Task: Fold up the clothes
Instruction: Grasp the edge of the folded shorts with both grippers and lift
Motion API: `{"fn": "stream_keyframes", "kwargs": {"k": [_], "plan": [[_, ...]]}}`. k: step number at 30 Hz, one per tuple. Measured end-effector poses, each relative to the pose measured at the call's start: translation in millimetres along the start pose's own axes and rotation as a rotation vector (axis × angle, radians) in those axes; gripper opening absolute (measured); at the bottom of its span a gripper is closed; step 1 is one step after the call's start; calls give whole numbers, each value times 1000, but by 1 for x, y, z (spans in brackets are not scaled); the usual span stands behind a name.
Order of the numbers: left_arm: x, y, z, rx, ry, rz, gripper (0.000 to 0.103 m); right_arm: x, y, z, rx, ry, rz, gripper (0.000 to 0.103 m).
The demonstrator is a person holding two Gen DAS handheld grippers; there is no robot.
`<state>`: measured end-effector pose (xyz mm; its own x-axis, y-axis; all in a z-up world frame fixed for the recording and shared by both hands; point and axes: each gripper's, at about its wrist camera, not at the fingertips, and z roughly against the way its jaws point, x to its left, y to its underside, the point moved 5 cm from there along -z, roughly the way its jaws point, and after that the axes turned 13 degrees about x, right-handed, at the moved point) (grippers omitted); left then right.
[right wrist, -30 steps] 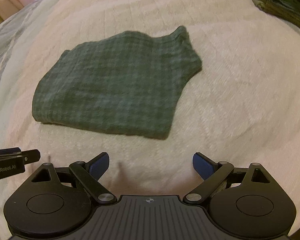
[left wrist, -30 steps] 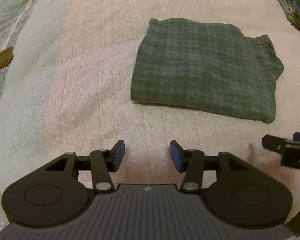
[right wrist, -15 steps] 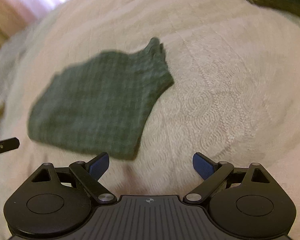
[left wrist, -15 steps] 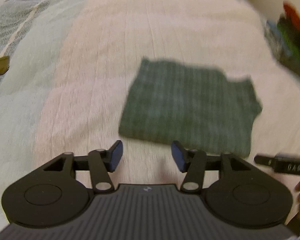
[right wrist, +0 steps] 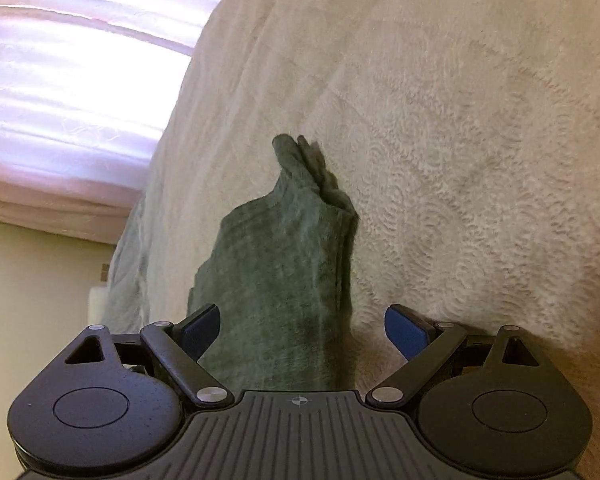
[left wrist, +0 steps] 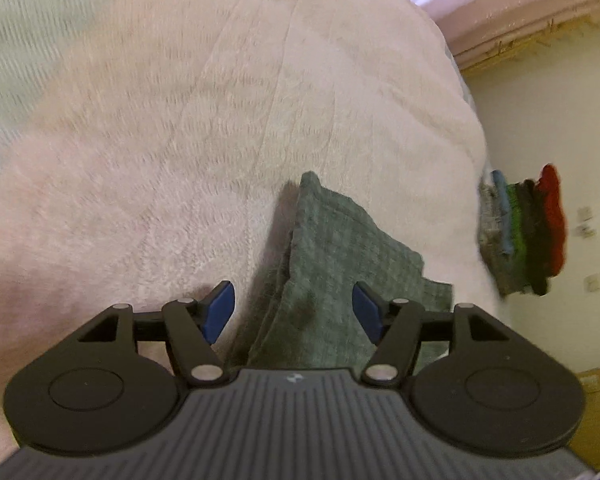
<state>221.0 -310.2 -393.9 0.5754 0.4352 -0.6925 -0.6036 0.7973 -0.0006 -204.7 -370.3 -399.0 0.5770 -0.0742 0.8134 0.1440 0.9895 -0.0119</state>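
The green cloth (left wrist: 340, 264) lies folded in layers on the pale blanket (left wrist: 160, 140), so the scene fits either a further fold or carrying it to the stack (left wrist: 520, 236) at the bed's edge. Either way, each grip should take all layers together. The left gripper (left wrist: 293, 312) has its jaws spread, with the cloth's edge between them. The right gripper (right wrist: 302, 332) is also spread; the cloth runs between its fingers, nearer the left one.

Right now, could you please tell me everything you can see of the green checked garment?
The green checked garment is a folded, soft woven cloth with a faint plaid. It lies on the pale textured bedspread, layered edges showing along one side. Its near end sits between the blue pads of each open gripper, left and right; contact is unclear.
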Motion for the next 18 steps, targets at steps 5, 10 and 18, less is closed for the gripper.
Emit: {"fn": "stream_keyframes", "kwargs": {"k": [5, 10, 18], "plan": [[11, -16, -25, 49, 137, 24, 60, 3, -11, -14, 18, -63, 28, 93], [-1, -31, -55, 126, 213, -49, 60, 13, -33, -36, 38, -76, 67, 91], [-20, -36, -75, 168, 239, -153, 29, 20, -51, -78, 74, -125, 86, 43]]}}
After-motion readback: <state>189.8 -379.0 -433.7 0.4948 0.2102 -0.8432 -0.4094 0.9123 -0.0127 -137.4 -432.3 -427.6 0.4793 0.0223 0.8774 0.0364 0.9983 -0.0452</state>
